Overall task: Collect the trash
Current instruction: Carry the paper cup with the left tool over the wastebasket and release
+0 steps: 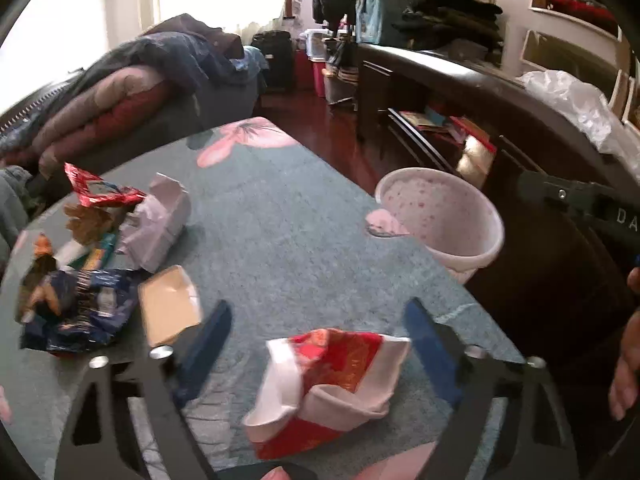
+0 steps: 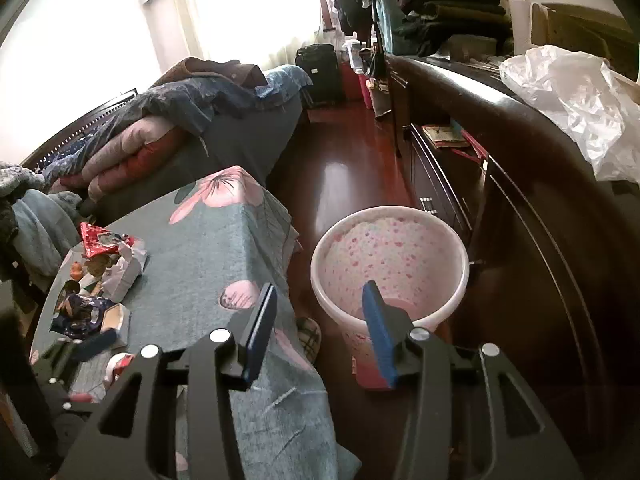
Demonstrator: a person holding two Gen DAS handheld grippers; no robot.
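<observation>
Left wrist view takes in a desk point(image 1: 304, 216) draped in a teal cloth with pink flowers, standing beside a bed point(image 1: 132, 92) piled with bedding. Off the desk's right edge, on the dark wooden floor, stands a white bin point(image 1: 472, 248) speckled pink; from the right wrist view its inside appears to hold no trash. On the far left part of the desk lies a heap of trash: a dark blue wrapper point(image 1: 80, 312), a crumpled white paper box point(image 1: 160, 220), a small cream carton point(image 1: 168, 304) and a red foil wrapper point(image 1: 100, 192). Nearer the camera, apart from that heap, a crumpled red-and-white carton point(image 1: 324, 384) lies on the cloth between the blue fingers of the left tool point(image 1: 320, 328), which stand spread wide on either side without touching it. The right tool point(image 2: 320, 312) hangs partly spread and carries nothing, one finger over the desk's edge, the other over the bin.
</observation>
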